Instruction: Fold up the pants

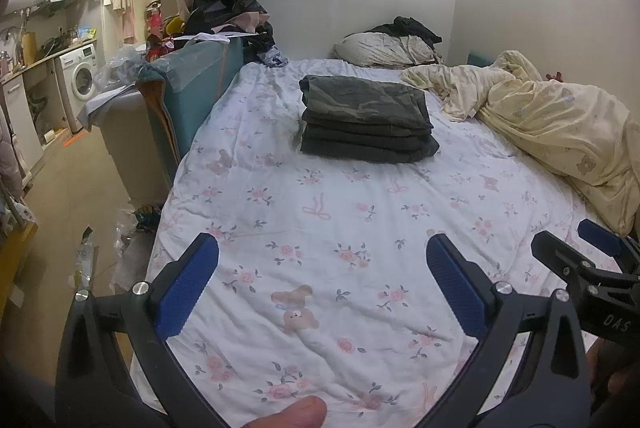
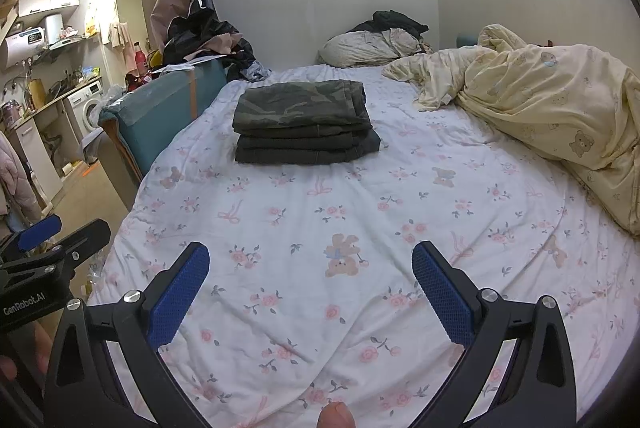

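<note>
Looks done or nearly: a stack of folded pants (image 1: 366, 120), camo pair on top w/ darker ones under it, sits squared on the floral bedsheet (image 1: 320, 228), toward the pillow (image 1: 380, 50) end, just left of the bunched yellow duvet (image 1: 560, 132). No loose pants visible on the sheet near the stack, so nothing obvious left to fold; can't tell if more wait off-frame. Left gripper (image 1: 322, 292) & right gripper (image 2: 310, 292) both hover low over the near end of the sheet, well short of the stack, side by side, aimed at it, jaws spread wide, holding nothing.
</note>
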`<state>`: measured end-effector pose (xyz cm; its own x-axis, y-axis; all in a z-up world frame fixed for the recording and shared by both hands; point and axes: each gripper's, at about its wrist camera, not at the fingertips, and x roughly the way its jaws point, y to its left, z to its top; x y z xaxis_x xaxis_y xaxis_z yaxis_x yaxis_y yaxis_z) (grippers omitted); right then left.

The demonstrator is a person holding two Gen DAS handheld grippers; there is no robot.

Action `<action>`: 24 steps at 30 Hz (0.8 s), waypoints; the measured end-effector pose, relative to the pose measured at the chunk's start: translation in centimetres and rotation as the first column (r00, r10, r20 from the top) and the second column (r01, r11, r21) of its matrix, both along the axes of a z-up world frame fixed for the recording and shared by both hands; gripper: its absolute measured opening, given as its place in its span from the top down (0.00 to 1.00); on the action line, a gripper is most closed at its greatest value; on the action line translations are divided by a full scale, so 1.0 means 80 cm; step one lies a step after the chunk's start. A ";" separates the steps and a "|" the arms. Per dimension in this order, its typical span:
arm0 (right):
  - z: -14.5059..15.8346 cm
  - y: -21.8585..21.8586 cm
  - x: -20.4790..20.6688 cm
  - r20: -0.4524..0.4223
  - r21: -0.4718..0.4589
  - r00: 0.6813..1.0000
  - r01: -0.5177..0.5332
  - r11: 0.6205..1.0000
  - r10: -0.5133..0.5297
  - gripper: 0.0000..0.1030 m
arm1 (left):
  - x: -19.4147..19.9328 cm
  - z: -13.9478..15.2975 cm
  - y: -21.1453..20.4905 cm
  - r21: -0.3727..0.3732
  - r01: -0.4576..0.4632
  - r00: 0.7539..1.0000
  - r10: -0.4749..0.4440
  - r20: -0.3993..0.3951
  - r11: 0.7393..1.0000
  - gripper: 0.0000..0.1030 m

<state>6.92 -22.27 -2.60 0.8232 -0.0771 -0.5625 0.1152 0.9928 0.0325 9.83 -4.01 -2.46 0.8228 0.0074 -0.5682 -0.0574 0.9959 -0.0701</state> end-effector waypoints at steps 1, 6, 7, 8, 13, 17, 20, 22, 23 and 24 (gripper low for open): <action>0.000 0.000 0.000 0.000 0.000 1.000 0.000 1.000 0.000 0.00 | 0.000 0.000 0.000 0.000 0.001 1.000 -0.001 0.000 1.000 0.01; 0.000 0.001 -0.001 0.002 0.000 1.000 0.002 1.000 -0.002 0.00 | 0.000 0.000 0.000 0.001 0.003 1.000 -0.003 0.001 1.000 0.01; 0.000 0.001 -0.001 0.003 -0.002 1.000 0.001 1.000 -0.001 0.00 | 0.000 0.000 0.000 0.001 0.001 1.000 -0.001 0.002 1.000 0.01; 0.000 0.001 -0.001 0.004 -0.004 1.000 0.000 1.000 0.000 0.00 | 0.000 0.000 0.000 0.003 0.001 1.000 -0.001 0.002 1.000 0.01; 0.001 0.002 -0.001 0.001 -0.003 1.000 0.001 1.000 0.000 0.00 | -0.001 0.000 0.000 0.009 0.003 1.000 -0.003 0.004 1.000 0.01; 0.001 0.001 0.000 0.001 -0.008 1.000 -0.002 1.000 0.002 0.00 | -0.001 0.000 0.000 0.009 0.001 1.000 -0.001 0.010 1.000 0.01; 0.001 0.001 -0.001 0.001 -0.006 1.000 0.000 1.000 0.000 0.00 | -0.002 -0.001 0.001 0.009 0.002 1.000 -0.002 0.006 1.000 0.01; 0.001 0.001 -0.001 0.002 -0.006 1.000 0.000 1.000 0.000 0.00 | -0.003 -0.003 0.004 0.006 0.004 1.000 -0.004 0.002 1.000 0.01; 0.001 0.002 -0.001 0.002 -0.007 1.000 -0.001 1.000 0.001 0.00 | -0.003 -0.003 0.005 0.007 0.005 1.000 -0.005 0.001 1.000 0.01; 0.001 0.002 -0.001 0.002 -0.009 1.000 0.000 1.000 0.000 0.00 | -0.004 -0.003 0.007 0.008 0.008 1.000 -0.008 0.001 1.000 0.01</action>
<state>6.82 -22.15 -2.55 0.8244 -0.0818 -0.5600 0.1150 0.9931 0.0242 9.52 -3.48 -2.72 0.8235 0.0059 -0.5673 -0.0497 0.9969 -0.0617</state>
